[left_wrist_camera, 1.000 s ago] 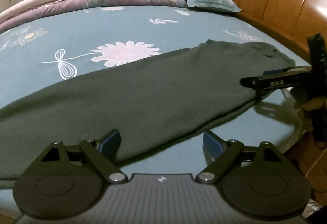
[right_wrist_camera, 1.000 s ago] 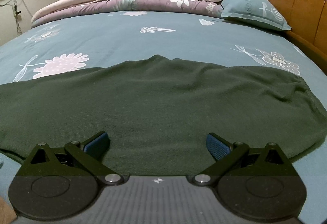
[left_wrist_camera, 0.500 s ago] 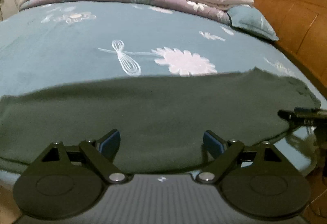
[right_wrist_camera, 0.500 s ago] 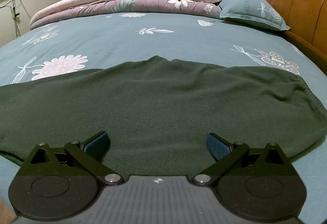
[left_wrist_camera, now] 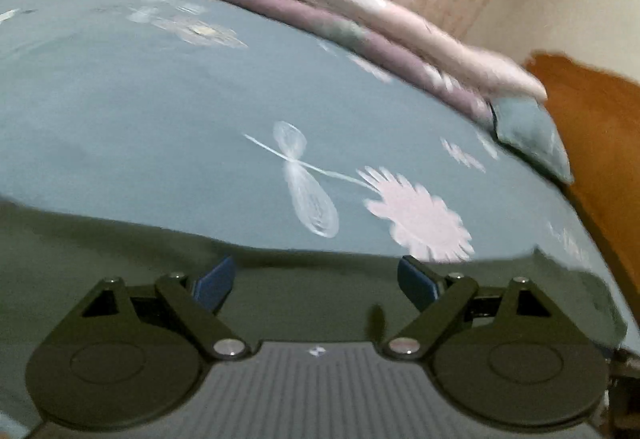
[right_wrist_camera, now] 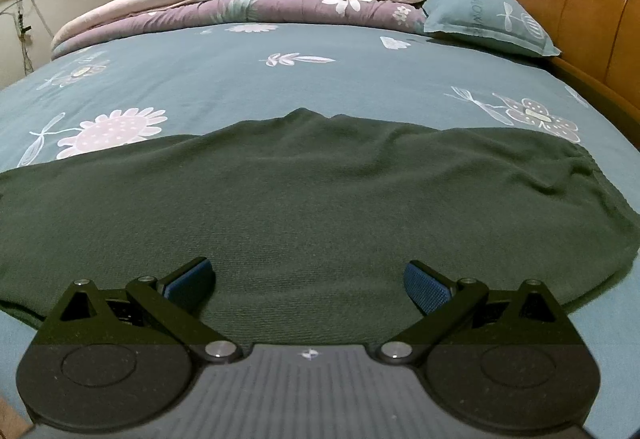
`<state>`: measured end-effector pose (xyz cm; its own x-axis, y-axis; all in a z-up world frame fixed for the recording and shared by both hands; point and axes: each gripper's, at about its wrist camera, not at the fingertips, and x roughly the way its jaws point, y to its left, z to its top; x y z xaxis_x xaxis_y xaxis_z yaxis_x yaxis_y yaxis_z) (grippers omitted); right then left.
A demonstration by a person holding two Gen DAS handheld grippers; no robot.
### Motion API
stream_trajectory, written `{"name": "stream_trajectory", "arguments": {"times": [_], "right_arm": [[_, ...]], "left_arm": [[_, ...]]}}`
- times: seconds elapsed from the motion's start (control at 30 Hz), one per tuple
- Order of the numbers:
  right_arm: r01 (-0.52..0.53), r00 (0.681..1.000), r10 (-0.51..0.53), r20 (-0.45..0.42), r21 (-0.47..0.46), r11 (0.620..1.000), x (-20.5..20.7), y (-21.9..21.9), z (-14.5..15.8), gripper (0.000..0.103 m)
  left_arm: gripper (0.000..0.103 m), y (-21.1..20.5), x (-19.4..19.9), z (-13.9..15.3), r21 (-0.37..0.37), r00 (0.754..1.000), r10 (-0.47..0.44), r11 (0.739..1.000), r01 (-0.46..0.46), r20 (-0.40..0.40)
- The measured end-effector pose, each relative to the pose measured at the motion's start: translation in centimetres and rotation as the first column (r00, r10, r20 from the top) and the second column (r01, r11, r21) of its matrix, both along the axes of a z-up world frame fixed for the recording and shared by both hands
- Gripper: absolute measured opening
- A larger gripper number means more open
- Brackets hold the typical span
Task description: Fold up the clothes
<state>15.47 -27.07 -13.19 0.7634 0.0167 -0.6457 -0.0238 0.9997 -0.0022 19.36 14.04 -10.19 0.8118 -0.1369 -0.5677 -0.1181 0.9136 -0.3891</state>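
Two grippers, your left gripper (left_wrist_camera: 314, 281) and right gripper (right_wrist_camera: 308, 279), hover with jaws wide and empty over the dark green knit garment (right_wrist_camera: 304, 195) spread across the teal floral bedsheet (right_wrist_camera: 248, 83); probably you're positioning, so next pinch an edge.

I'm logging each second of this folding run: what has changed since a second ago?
The left gripper swung leftward along the dark green garment while rolling; its view now tilts and no longer shows the right gripper. Nothing was grasped or released. The right gripper, both open jaws and the garment stayed as they were.
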Motion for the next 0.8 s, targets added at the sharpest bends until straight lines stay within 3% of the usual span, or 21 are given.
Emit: {"name": "stream_trajectory", "arguments": {"times": [0.17, 0.27, 0.37, 0.57, 0.7, 0.8], "right_arm": [[0.003, 1.000, -0.003, -0.008, -0.002, 1.000, 0.1, 0.0, 0.1, 0.103], [0.010, 1.000, -0.010, -0.018, -0.009, 1.000, 0.3, 0.3, 0.5, 0.103], [0.000, 1.000, 0.000, 0.001, -0.007, 1.000, 0.1, 1.0, 1.5, 0.103], [-0.190, 0.976, 0.187, 0.108, 0.019, 0.982, -0.2, 6.2, 4.3, 0.103], [-0.296, 0.953, 0.290, 0.092, 0.052, 0.954, 0.2, 9.6, 3.4, 0.103], [-0.335, 0.942, 0.331, 0.057, 0.087, 0.938, 0.3, 10.8, 2.4, 0.103]], "left_arm": [[0.089, 4.6, -2.8, 0.1, 0.091, 0.973, 0.225, 0.971, -0.219, -0.058], [0.089, 6.0, -4.3, 0.2, 0.063, 0.971, 0.234, 0.971, -0.231, -0.050], [0.089, 5.4, -5.1, 0.7, 0.100, 0.976, 0.211, 0.973, -0.206, -0.047], [0.089, 3.7, -6.9, 0.2, 0.167, 0.982, 0.177, 0.972, -0.163, -0.073], [0.089, 4.8, -9.1, 1.8, 0.086, 0.977, 0.213, 0.974, -0.212, -0.001], [0.088, 7.2, -10.6, 2.1, -0.053, 0.960, 0.275, 0.961, -0.272, 0.057]]}}
